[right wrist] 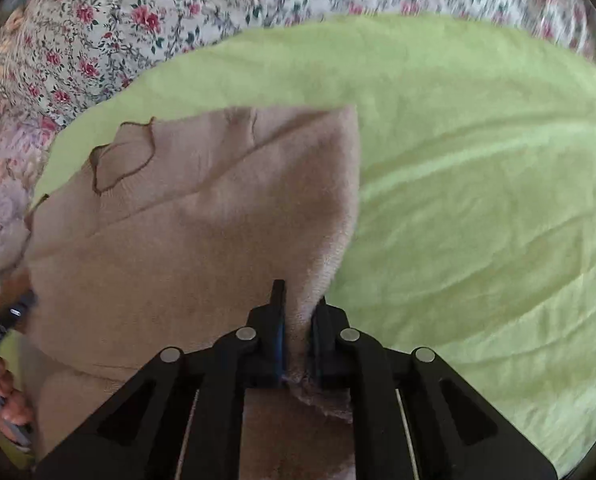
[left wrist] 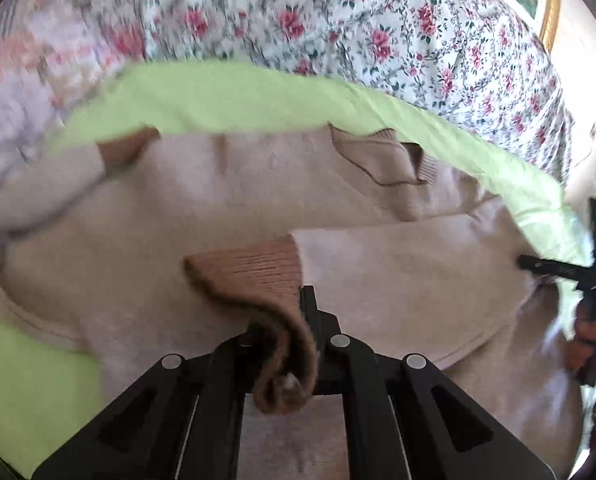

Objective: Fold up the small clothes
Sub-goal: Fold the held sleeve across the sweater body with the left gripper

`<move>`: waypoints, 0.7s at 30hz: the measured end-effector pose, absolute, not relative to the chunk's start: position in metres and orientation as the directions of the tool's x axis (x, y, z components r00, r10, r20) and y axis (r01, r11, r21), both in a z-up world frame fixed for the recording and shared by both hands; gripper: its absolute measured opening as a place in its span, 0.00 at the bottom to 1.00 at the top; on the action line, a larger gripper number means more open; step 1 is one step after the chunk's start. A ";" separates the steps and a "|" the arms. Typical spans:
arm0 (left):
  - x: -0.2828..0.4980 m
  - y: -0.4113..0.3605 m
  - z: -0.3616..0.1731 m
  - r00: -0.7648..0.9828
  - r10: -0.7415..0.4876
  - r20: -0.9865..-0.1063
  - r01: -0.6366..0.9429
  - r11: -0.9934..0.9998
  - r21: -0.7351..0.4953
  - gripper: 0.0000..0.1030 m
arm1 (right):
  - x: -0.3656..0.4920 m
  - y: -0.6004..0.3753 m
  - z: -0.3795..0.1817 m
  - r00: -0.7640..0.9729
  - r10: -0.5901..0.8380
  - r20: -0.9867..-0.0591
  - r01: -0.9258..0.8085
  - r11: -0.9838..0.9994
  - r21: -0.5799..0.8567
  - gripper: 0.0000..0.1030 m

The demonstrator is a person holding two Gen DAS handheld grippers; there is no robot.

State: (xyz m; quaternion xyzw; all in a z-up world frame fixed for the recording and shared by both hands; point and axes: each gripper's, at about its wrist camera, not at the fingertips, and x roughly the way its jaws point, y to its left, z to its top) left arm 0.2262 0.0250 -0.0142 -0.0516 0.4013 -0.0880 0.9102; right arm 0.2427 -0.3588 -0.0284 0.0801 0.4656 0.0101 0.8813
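Ribbed brown cuff (left wrist: 253, 276) of beige sweater (left wrist: 217, 200) pinched in left gripper (left wrist: 298, 320), low centre of left view. Right gripper (right wrist: 298, 320) clamped on sweater's side edge, bottom centre of right view. Sweater spread over green towel (right wrist: 478, 200); floral bedsheet (right wrist: 137, 20) across top.

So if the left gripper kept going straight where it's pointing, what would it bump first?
Probably the beige sweater. The left gripper, shut on the ribbed cuff, points down over its spread body, which lies on the green cloth. Depth is hard to judge.
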 end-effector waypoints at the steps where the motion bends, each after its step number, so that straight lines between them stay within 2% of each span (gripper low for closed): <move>1: 0.229 0.023 -0.020 0.647 -0.178 -0.741 0.114 0.984 -0.136 0.07 | 0.244 -0.359 -0.034 0.553 0.084 -0.829 0.068 0.987 0.145 0.11; 3: 0.233 0.023 -0.033 0.608 -0.148 -0.780 0.100 0.989 -0.109 0.12 | 0.245 -0.359 -0.039 0.535 0.075 -0.841 0.079 0.987 0.138 0.13; 4: 0.230 0.025 -0.034 0.606 -0.156 -0.780 0.098 0.988 -0.121 0.13 | 0.240 -0.362 -0.035 0.541 0.067 -0.838 0.100 0.985 0.143 0.19; 5: 0.226 0.028 -0.032 0.611 -0.159 -0.776 0.094 0.987 -0.128 0.15 | 0.237 -0.362 -0.032 0.540 0.045 -0.840 0.127 0.983 0.135 0.35; 7: 0.213 0.041 -0.023 0.620 -0.158 -0.768 0.078 0.987 -0.140 0.30 | 0.220 -0.367 -0.018 0.574 0.021 -0.818 0.174 0.974 0.147 0.48; 11: 0.203 0.061 -0.005 0.657 -0.111 -0.745 0.054 0.993 -0.100 0.43 | 0.180 -0.366 0.005 0.654 0.208 -0.728 0.077 0.939 0.336 0.48; 13: 0.209 0.075 0.003 0.655 -0.098 -0.750 0.052 0.995 -0.085 0.52 | 0.166 -0.354 0.007 0.650 0.303 -0.696 -0.005 0.919 0.395 0.48; 15: 0.218 0.088 0.013 0.670 -0.037 -0.742 0.027 0.999 -0.025 0.54 | 0.154 -0.339 0.005 0.628 0.403 -0.666 -0.073 0.882 0.465 0.48; 16: 0.226 0.091 0.017 0.675 -0.010 -0.738 0.017 1.000 0.002 0.59 | 0.150 -0.333 0.002 0.613 0.438 -0.658 -0.095 0.868 0.488 0.48; 17: 0.232 0.096 0.020 0.681 0.018 -0.732 0.010 0.999 0.034 0.63 | 0.146 -0.325 -0.001 0.600 0.458 -0.656 -0.109 0.859 0.500 0.48; 18: 0.239 0.101 0.023 0.688 0.048 -0.724 0.005 0.998 0.070 0.72 | 0.142 -0.315 -0.004 0.584 0.467 -0.664 -0.119 0.858 0.500 0.48; 20: 0.260 0.110 0.027 0.691 0.121 -0.713 -0.008 0.987 0.159 0.79 | 0.138 -0.301 -0.010 0.564 0.480 -0.672 -0.134 0.856 0.499 0.48; 21: 0.268 0.111 0.026 0.682 0.136 -0.719 -0.005 0.983 0.182 0.85 | 0.137 -0.295 -0.013 0.551 0.490 -0.675 -0.142 0.852 0.503 0.48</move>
